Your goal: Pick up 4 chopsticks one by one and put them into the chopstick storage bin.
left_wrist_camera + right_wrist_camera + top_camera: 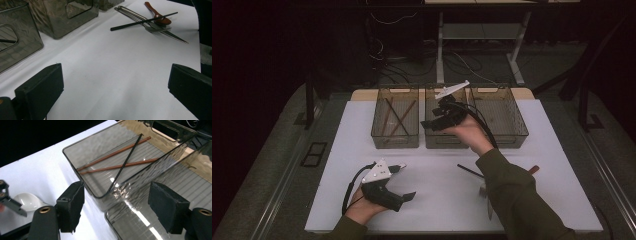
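Observation:
My right gripper (430, 125) hovers over the middle bin (444, 141), its jaws open with nothing between them. In the right gripper view, the right gripper (116, 202) looks down on the left bin (100, 147), where two brown chopsticks (117, 151) and a black chopstick (127, 160) lie. My left gripper (406, 181) rests low at the table's front left, open and holding nothing. Ahead of the left gripper (115, 80) lie a black chopstick (143, 21), a fork (135, 16), a knife (175, 37) and a brown spoon (157, 13) in a loose pile.
Three clear bins stand in a row at the back of the white table (432, 200): the left bin (394, 140), the middle one and the right bin (507, 120). My right sleeve (512, 190) covers part of the cutlery pile. Desk legs and cables stand behind the table.

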Demonstrator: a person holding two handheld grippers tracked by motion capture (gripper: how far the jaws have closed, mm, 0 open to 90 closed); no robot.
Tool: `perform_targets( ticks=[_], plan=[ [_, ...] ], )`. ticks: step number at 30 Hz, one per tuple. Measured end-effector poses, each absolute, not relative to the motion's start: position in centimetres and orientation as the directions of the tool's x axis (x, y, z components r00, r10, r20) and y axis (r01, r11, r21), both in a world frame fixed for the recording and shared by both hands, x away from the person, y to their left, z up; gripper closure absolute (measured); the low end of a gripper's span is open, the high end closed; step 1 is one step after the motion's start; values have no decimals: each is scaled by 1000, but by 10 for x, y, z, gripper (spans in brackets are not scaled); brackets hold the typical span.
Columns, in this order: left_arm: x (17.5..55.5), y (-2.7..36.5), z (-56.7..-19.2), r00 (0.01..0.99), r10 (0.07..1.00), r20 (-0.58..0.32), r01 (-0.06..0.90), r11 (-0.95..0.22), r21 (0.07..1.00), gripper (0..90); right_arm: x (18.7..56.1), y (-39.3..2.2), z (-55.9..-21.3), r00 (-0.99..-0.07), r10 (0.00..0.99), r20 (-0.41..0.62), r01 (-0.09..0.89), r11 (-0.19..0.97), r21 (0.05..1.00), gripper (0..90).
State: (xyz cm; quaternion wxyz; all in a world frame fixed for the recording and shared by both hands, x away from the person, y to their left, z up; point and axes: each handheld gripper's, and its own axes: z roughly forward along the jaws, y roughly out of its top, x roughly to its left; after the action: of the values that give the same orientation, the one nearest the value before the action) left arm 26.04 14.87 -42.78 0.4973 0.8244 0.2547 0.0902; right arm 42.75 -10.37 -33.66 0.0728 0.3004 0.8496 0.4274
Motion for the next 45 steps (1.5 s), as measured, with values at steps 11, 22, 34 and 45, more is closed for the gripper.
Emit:
perform_targets(
  ticks=[11,22,34,45],
  plan=[
    [261,150,-428,854,511,-102,331,-380,864,0,408,-133,-340,-830,543,129,415,446,793,253],
    [261,150,-429,849,518,-103,334,-375,864,0,387,-162,-346,-842,524,129,391,427,815,253],
    [262,151,-431,850,517,-100,333,-381,863,0,365,-198,-364,-835,533,135,396,413,820,253],
    [263,154,-432,854,510,-102,329,-378,866,0,347,-229,-374,-826,546,137,417,430,801,261]
  ],
)
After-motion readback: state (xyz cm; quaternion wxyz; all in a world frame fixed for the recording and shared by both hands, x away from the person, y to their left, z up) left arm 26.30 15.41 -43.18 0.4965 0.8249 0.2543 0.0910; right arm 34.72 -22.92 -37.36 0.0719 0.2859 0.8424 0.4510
